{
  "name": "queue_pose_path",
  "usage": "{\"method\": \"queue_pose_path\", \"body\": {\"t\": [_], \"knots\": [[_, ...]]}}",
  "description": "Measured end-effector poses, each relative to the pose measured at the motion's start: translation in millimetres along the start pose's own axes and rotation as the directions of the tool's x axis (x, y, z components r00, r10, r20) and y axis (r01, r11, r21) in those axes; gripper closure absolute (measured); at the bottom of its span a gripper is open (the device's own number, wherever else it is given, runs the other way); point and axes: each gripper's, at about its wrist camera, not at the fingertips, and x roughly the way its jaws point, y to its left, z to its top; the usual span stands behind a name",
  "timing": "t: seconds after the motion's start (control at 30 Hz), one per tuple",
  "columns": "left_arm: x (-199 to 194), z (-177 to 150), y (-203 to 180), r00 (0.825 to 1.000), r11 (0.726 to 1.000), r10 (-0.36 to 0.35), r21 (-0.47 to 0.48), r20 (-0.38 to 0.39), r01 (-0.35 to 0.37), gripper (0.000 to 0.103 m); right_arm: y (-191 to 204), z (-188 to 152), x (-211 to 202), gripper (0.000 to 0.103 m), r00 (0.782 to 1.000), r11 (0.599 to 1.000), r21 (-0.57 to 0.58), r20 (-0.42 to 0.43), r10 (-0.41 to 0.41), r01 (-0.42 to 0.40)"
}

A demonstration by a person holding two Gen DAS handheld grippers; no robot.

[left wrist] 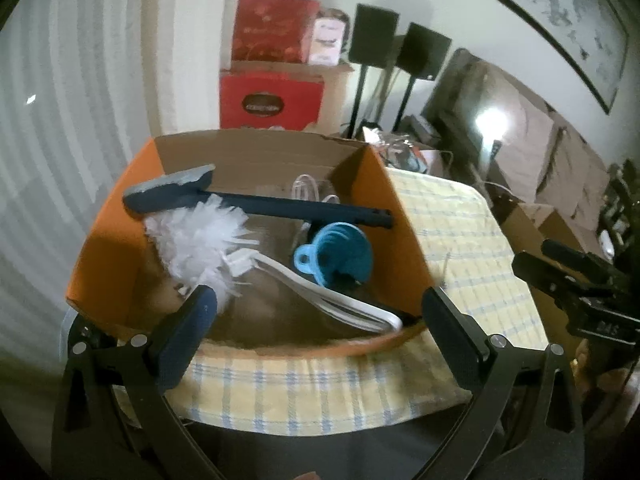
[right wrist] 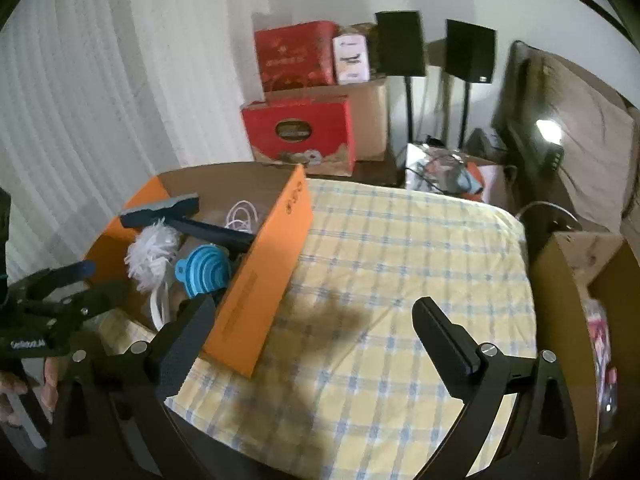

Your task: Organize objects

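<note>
An open orange cardboard box (left wrist: 102, 264) stands at the left side of the checked tabletop, holding everything. A dark blue long-handled brush (left wrist: 256, 202) lies across its far part with the head at the left, and a coiled white cable (left wrist: 306, 188) lies behind it. Nearer, a white fluffy brush (left wrist: 200, 240) lies tilted, handle toward the near right, just beside a blue collapsible funnel (left wrist: 338, 250).

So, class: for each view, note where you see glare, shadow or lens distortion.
Left wrist view: glare from a lamp, and a fisheye-curved picture frame. Right wrist view: a dark shadow across the checked cloth beside the orange box; the blinds bow outward.
</note>
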Motion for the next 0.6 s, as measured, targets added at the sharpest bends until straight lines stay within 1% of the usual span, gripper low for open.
{"method": "queue_pose_path", "body": {"t": [0.13,0.2,0.3,0.37,0.47,0.53,0.6], "knots": [[-7.9,-7.6,-13.3,1.000,1.000,-0.008,0.027,0.012,0.008,0.001,-5.0,-11.5,-14.6,0.001,0.998,0.998,0.028,0.008,-0.063,0.062],[-8.8,-10.4,-20.4,1.000,0.999,0.006,0.045,0.001,-0.006,0.001,-6.7,-17.9,-20.0,0.001,0.997,0.996,0.041,0.010,-0.081,0.080],[-11.1,-14.3,-25.1,1.000,0.999,0.007,0.038,-0.007,-0.007,0.001,-6.2,-27.1,-26.0,0.001,0.993,0.992,0.047,0.010,-0.114,0.113],[-13.6,-16.1,-27.9,1.000,0.999,0.027,0.048,-0.005,-0.027,0.001,-6.0,-32.5,-29.6,0.001,0.991,0.990,0.053,0.012,-0.134,0.133],[-18.2,-18.6,-31.5,0.997,0.994,0.076,0.072,0.017,-0.077,0.001,-6.5,-41.0,-35.5,0.001,0.990,0.987,0.075,0.010,-0.141,0.140],[-21.1,-19.2,-30.2,0.995,0.994,0.093,0.061,0.025,-0.094,0.001,-7.0,-45.9,-37.8,0.001,0.992,0.988,0.088,-0.003,-0.129,0.128],[-23.2,-19.7,-28.2,0.995,0.994,0.092,0.052,0.030,-0.094,0.001,-5.0,-49.2,-40.9,0.001,0.991,0.987,0.091,-0.003,-0.136,0.136]]}}
